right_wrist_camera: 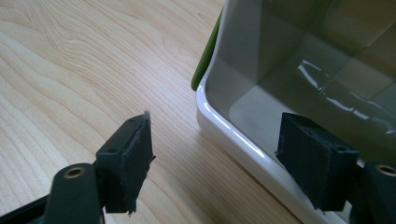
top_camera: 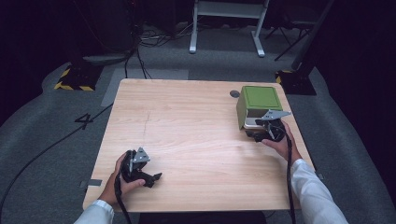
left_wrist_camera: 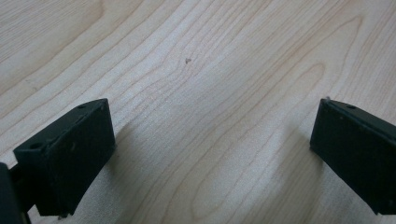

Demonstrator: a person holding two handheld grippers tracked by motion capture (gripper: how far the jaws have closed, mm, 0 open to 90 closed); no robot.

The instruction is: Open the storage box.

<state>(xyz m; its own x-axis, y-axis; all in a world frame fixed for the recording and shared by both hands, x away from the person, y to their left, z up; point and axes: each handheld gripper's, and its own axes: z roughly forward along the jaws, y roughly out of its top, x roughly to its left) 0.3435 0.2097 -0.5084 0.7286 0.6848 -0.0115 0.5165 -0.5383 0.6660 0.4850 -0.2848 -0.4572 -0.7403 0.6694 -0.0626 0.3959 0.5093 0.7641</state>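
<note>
A green box (top_camera: 258, 98) with a white inside lies on its side at the right of the wooden table (top_camera: 187, 121), its opening facing the person. My right gripper (top_camera: 260, 130) is at that opening. In the right gripper view the right gripper (right_wrist_camera: 217, 163) is open and straddles the box's white lower rim (right_wrist_camera: 224, 126): one jaw is over the table, the other inside the box, and neither pad presses on it. My left gripper (top_camera: 153, 178) rests near the table's front left, held by a hand. Its jaws stand open (left_wrist_camera: 212, 154) over bare wood.
A small dark round mark (top_camera: 235, 94) sits on the table just left of the box. Beyond the table's far edge are a white desk frame (top_camera: 226, 23), floor cables and yellow-black striped stand bases (top_camera: 74, 83).
</note>
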